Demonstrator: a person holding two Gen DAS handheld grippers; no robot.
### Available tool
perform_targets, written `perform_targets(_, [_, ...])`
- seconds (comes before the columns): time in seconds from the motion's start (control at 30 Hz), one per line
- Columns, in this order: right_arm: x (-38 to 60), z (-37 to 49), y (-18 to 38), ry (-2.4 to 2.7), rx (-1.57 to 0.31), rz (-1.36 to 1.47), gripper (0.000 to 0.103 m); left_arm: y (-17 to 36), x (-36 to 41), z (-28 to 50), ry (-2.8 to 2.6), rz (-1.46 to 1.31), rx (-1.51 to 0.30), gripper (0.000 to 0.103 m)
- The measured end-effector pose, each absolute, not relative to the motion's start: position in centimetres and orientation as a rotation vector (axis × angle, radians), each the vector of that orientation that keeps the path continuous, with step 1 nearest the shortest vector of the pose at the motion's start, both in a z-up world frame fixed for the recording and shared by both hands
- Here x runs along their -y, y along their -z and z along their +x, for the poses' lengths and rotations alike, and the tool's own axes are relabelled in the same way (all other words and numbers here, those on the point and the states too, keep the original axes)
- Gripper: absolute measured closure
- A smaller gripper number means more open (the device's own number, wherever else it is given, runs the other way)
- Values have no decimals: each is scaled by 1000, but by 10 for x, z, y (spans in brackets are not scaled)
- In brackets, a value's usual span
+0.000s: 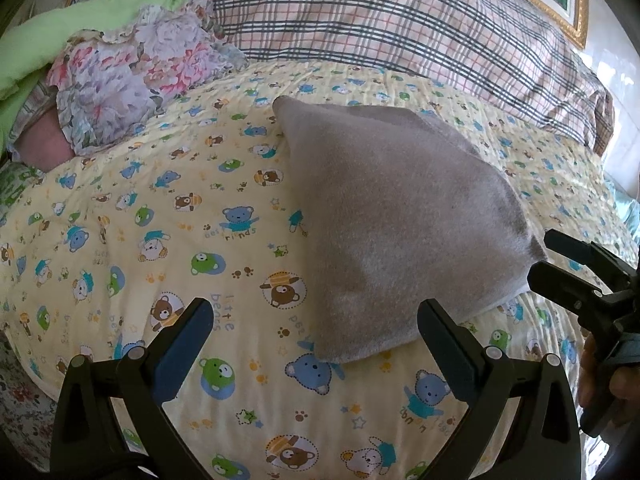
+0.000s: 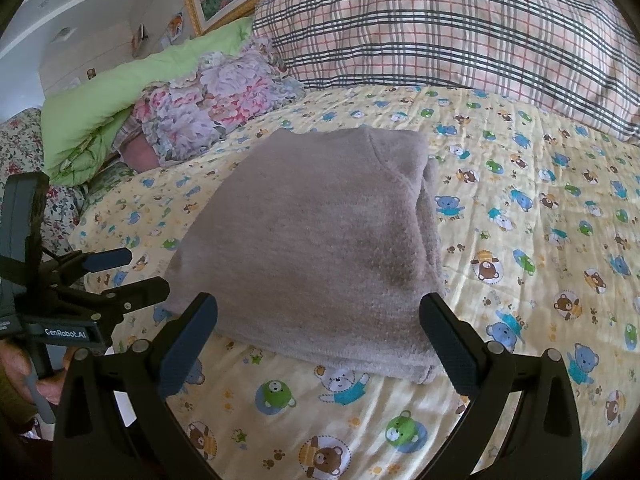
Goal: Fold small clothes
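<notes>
Grey garment [image 2: 320, 240]: folded, lying on the bear-print bed sheet [image 2: 520, 208], before the plaid pillow [image 2: 460, 28]. Left tool [image 1: 316, 332]: jaws apart, empty. Right tool [image 2: 318, 328]: jaws apart, empty.

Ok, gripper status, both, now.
Left gripper: open, holding nothing.
Right gripper: open, holding nothing; the folded grey garment lies free on the bed.

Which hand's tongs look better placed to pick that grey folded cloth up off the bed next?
Probably the right tongs: they are open and the folded grey cloth lies squarely between them. The left tongs, also open, reach only its near corner.
</notes>
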State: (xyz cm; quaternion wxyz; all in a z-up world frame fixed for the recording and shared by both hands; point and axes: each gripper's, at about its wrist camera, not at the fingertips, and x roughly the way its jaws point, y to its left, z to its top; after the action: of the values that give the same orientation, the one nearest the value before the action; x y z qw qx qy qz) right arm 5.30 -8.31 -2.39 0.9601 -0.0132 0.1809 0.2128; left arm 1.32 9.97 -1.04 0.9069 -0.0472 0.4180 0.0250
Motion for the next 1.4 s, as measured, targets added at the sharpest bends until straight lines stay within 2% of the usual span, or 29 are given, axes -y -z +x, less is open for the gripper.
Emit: perform_targets(1.4, [83,54,18,-454,-371,-16,2,3,-96,24,-22,-120,-884,1])
